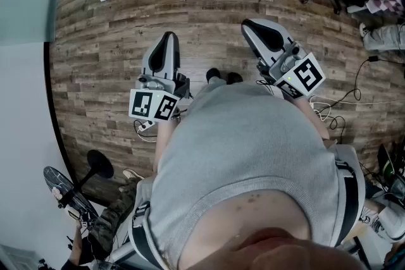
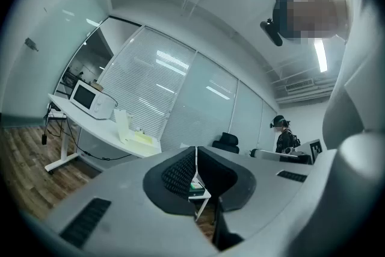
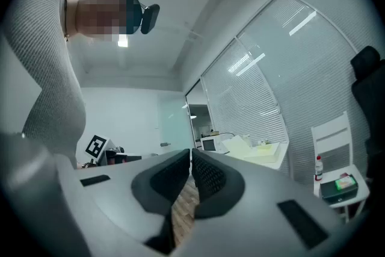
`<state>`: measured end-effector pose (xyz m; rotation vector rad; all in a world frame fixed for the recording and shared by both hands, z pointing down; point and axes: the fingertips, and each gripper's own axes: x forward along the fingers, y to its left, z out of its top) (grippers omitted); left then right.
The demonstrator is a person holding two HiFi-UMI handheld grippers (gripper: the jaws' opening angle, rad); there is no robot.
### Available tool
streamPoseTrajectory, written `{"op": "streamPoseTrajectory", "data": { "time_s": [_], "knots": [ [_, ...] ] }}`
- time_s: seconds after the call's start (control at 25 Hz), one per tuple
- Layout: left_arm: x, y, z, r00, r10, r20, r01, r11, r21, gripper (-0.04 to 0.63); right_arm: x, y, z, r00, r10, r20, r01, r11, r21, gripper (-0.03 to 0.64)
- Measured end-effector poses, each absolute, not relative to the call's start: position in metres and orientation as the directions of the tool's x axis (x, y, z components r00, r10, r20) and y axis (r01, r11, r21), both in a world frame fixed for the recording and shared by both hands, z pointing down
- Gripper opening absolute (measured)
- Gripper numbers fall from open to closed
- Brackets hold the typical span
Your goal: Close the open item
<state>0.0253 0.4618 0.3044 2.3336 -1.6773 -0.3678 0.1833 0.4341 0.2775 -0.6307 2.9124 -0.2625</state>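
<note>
Head view held no item that could be called open with any certainty. The likeliest candidates, a boxy white microwave oven (image 2: 90, 99) on a long white desk (image 2: 99, 128) and a flat dark green box (image 3: 340, 185) on a small white side table (image 3: 319, 191), stood well away from the person, too small in every view to tell whether a door or lid was ajar. Both tools were held close to the person's grey knitted sweater (image 1: 253, 161), above the brown wood-plank floor (image 1: 114, 41) and far from any furniture. The left gripper (image 1: 168, 36) had its dark ribbed pads pressed together with nothing between them. The right gripper (image 1: 248, 24) was likewise closed and empty, with only floor showing past its tips. By this reading the closing had not begun, and the step in hand was the approach. To do it well, the person would probably need to walk up to the target and settle which part swings. Then a closed gripper tip could push near the free edge, away from the hinge, slowly and steadily until the part seated. The other gripper could brace the body if it looked light enough to slide.
</note>
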Motion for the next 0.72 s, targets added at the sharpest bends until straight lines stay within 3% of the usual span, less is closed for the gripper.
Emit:
{"op": "streamPoseTrajectory", "data": {
  "time_s": [0.72],
  "knots": [
    [-0.002, 0.462, 0.305, 0.323, -0.944, -0.068, -0.887, -0.327, 0.325, 0.017, 0.159, 0.429, 0.301, -0.886, -0.463, -0.003, -0.457, 0.876, -0.155, 0.069]
  ]
}}
